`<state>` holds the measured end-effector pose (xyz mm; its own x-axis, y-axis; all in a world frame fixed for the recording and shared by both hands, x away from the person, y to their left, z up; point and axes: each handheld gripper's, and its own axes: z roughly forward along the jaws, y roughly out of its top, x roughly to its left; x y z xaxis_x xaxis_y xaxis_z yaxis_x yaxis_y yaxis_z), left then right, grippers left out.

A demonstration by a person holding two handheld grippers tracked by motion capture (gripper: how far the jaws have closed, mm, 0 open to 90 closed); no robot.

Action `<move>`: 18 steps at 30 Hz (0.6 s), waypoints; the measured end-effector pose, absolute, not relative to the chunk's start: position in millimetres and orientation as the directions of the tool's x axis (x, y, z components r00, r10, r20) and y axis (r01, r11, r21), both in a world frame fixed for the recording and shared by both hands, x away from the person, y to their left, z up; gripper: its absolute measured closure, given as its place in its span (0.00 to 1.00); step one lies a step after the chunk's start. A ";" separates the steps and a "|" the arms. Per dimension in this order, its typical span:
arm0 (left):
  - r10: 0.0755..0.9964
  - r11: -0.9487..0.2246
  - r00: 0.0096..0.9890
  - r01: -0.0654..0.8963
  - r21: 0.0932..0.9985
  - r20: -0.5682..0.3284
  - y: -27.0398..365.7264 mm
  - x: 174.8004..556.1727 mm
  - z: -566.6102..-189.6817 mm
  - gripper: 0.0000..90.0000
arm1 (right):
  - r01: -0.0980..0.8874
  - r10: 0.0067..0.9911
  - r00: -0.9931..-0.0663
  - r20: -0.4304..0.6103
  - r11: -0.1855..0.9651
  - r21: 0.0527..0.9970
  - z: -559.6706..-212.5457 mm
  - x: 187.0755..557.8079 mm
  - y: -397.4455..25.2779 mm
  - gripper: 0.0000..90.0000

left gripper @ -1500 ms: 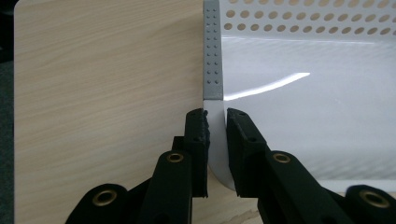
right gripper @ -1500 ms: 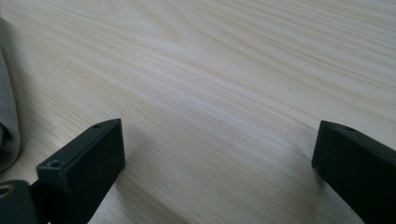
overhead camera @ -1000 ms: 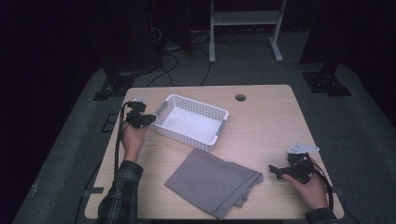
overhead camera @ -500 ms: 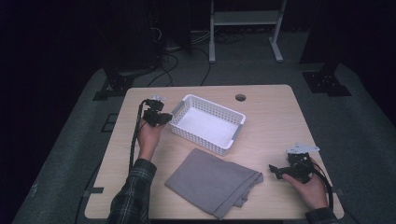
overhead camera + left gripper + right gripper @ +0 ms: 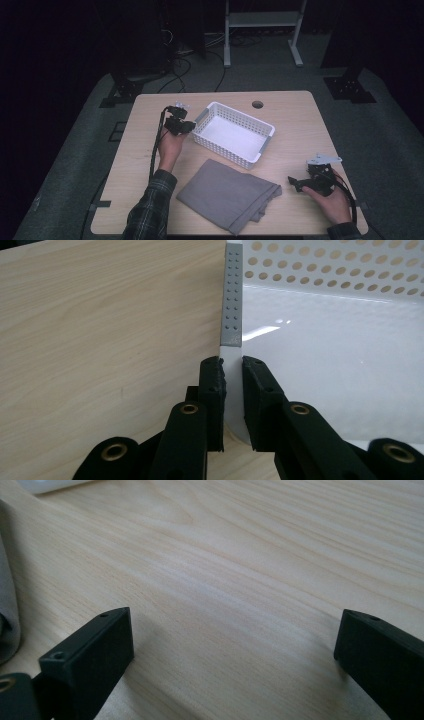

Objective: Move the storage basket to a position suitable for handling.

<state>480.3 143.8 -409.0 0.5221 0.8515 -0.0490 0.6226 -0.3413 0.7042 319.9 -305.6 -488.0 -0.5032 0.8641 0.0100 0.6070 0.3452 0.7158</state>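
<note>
One white perforated plastic basket sits on the light wooden table and serves as the landmark here; it lies at an angle, with one short end toward the table's left side. Two hand-held grippers are at work. At the basket's left short end, the left gripper is held by the person's left hand, whose plaid sleeve runs down to the near table edge. In the left gripper view, its two black jaws are pressed onto the basket's thin white rim, one jaw outside and one inside the wall, just below the one grey dotted handle strip. A second grey strip shows at the basket's right short end. One grey folded cloth lies flat just in front of the basket, near its long side without clearly touching it. Well to the right of the basket and cloth, the right gripper rests low over bare wood in the person's right hand. Its jaws stand spread wide apart with nothing between them, pointing toward the cloth, whose edge shows in the right gripper view.
</note>
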 end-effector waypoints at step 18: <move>0.807 -0.357 0.588 0.558 0.749 -0.053 163.3 462.9 -388.7 0.48 | 0.611 0.874 -0.485 0.016 0.326 0.721 -475.9 316.6 -305.3 0.27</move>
